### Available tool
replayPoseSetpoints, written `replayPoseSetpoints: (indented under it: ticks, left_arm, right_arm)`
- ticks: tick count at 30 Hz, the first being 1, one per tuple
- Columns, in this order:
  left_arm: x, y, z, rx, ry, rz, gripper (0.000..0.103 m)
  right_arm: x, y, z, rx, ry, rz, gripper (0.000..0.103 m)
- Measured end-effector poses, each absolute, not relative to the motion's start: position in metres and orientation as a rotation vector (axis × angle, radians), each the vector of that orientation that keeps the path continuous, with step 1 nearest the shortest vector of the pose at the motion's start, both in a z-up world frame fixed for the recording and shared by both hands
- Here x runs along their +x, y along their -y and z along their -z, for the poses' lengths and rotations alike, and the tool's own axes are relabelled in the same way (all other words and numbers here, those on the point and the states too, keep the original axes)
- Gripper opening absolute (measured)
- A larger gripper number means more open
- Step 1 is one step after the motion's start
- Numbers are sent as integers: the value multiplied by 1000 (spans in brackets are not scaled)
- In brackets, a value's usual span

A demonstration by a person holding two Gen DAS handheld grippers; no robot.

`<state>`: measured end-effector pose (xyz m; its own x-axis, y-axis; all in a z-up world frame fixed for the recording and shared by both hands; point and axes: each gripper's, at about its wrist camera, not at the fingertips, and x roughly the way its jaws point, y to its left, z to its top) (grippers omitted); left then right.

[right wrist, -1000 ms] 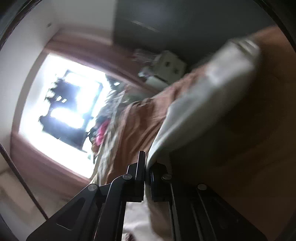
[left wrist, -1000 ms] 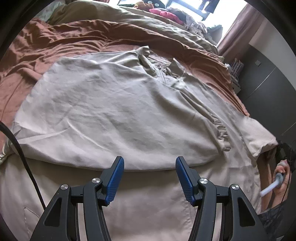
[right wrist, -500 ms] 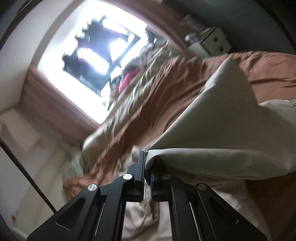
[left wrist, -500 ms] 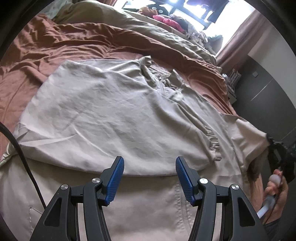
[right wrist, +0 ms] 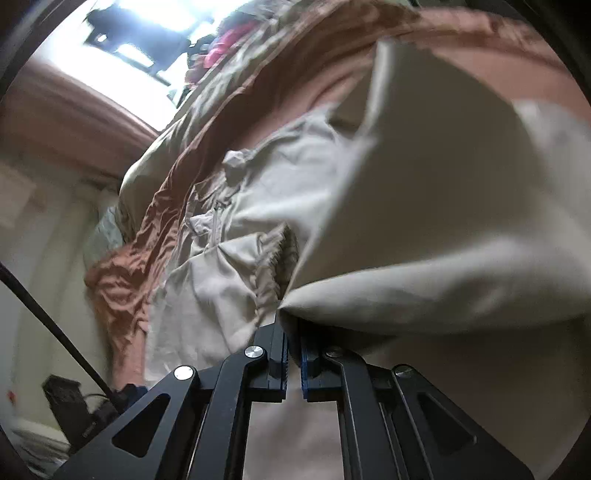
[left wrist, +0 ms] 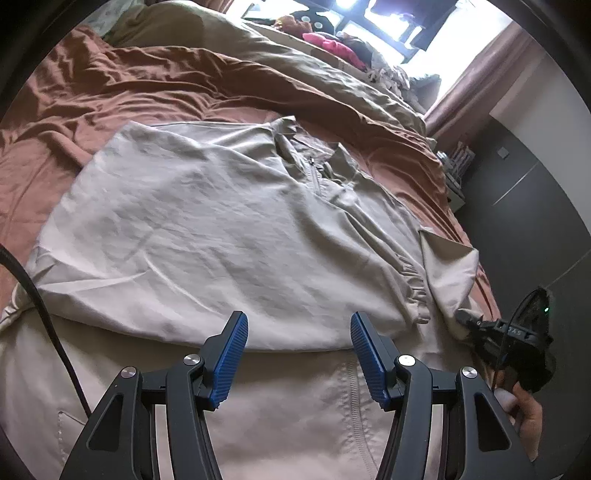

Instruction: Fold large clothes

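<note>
Gripper states first: the left gripper point(left wrist: 299, 354) hovers with its blue pads wide apart and nothing between them, above the beige jacket point(left wrist: 221, 236), while the right gripper point(right wrist: 291, 354) is clamped on a raised fold of that jacket's fabric, seen at the far right of the left wrist view with a hand point(left wrist: 524, 413) behind it. Spread across the bed, the brown sheet point(left wrist: 122, 88) carries the jacket, whose left half lies folded over its front, the zip collar point(left wrist: 314, 166) pointing toward the bright window point(left wrist: 399, 22); a black cable point(left wrist: 33, 295) crosses the left edge.
</note>
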<state>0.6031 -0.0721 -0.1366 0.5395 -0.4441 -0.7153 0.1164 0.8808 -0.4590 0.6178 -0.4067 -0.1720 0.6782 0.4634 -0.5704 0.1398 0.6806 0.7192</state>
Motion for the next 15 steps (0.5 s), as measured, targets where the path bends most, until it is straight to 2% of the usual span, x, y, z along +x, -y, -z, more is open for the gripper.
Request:
replayPoseSetpoints:
  ticks: [2,3,4,5,6,11,15]
  left_arm:
    - [603,72,136,-383,-944,343,60]
    - [603,72,136,-387,-945,344,60]
    - [603,72,136,-386,-946,345,60]
    - [603,73,137,-386,-948,346,60]
    - [602,74,137,-382,-950,346,60]
    - [600,78,139,-360,-951,341,60]
    - [602,78,142,-357,-955,328,60]
  right_arm:
    - [604,413,173,875,-817,-212,13]
    - [597,418,175,902,-800,-213,31]
    - [590,425,173,950,-768,-213,60]
    - [563,429,182,990,-736,-220,72]
    - [541,436,187,1027,-702,-222,78]
    - [480,475,183,1152,-515,-110,78]
    - [448,515,188,1132,-468,126,78]
